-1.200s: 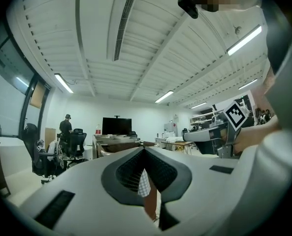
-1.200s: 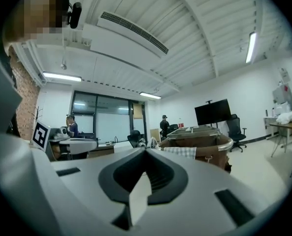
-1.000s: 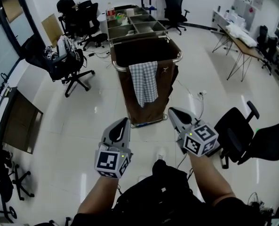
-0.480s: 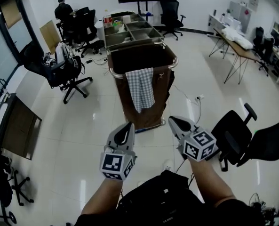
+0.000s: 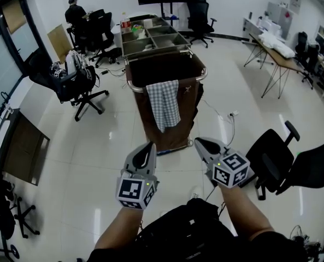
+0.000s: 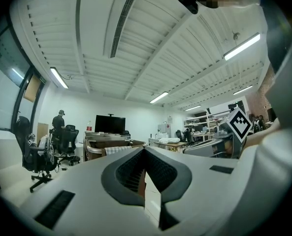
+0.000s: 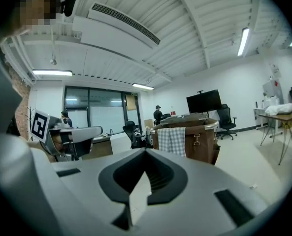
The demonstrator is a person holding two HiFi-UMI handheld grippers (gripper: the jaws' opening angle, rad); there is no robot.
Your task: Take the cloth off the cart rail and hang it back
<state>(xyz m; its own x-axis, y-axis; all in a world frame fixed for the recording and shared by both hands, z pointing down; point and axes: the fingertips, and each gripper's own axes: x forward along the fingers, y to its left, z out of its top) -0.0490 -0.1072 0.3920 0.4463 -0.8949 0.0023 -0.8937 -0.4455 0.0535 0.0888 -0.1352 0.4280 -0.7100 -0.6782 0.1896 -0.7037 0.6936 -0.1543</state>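
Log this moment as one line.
checked cloth: draped over cart rail, untouched | left gripper: shut, empty | right gripper: shut, empty

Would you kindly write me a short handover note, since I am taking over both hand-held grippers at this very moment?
Left hand-held gripper: jaws together, nothing held.
Right hand-held gripper: jaws together, nothing held.
Both point towards the cart, well short of it and touching nothing.
Cloth: checked, draped over the near cart rail and hanging down the front of the brown bag.
Done: nothing yet; the cloth is untouched.
Left: walk up to the cart, open a gripper, take the cloth off the rail, then hang it back over the rail.
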